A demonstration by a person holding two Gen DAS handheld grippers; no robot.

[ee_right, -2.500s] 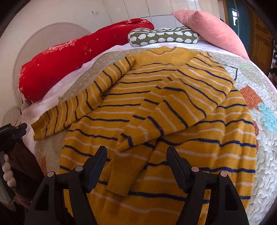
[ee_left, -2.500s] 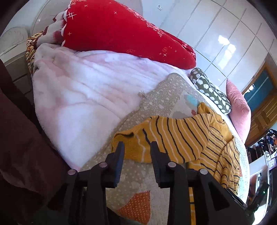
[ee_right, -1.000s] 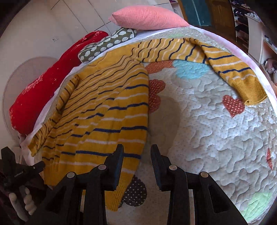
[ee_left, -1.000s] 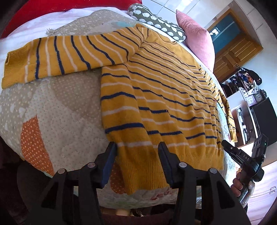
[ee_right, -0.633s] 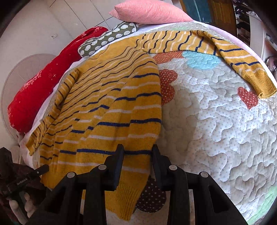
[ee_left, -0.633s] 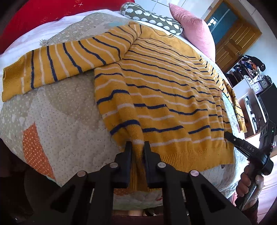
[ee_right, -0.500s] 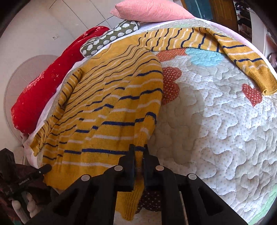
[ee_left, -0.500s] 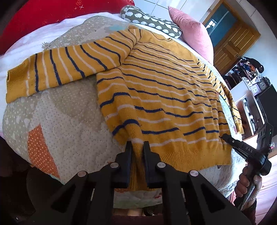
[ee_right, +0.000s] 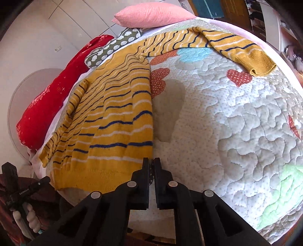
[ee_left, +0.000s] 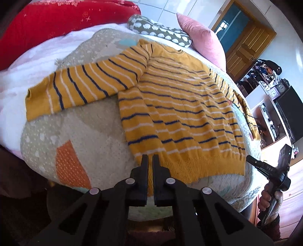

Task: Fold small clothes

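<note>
Nearest to us, the left tool (ee_left: 148,158) is pressed together on the ribbed bottom hem of the yellow striped sweater (ee_left: 181,106), at its left lower corner; a strip of yellow knit shows between the jaws. They have just been closing on it. The right tool (ee_right: 151,160) is also pressed together at the opposite lower corner. Its jaws have just been closing too, and the hem edge runs right up to them, so we judge it pinches the sweater, though little fabric shows in the narrow gap.

Beyond the tools, the sweater lies flat on the quilted bedspread (ee_right: 236,132), body smoothed out. Its left sleeve (ee_left: 79,87) is spread out to the side, and the right sleeve (ee_right: 236,47) reaches across the quilt toward the bed's far edge. Farther back sit the spotted pillow (ee_left: 161,32), the pink pillow (ee_right: 151,13) and the red cushion (ee_right: 56,94).

We judge the task is at its start: the garment is laid out and gripped at both hem corners, but no fold is made yet. Sleeves and body all remain to be folded.
</note>
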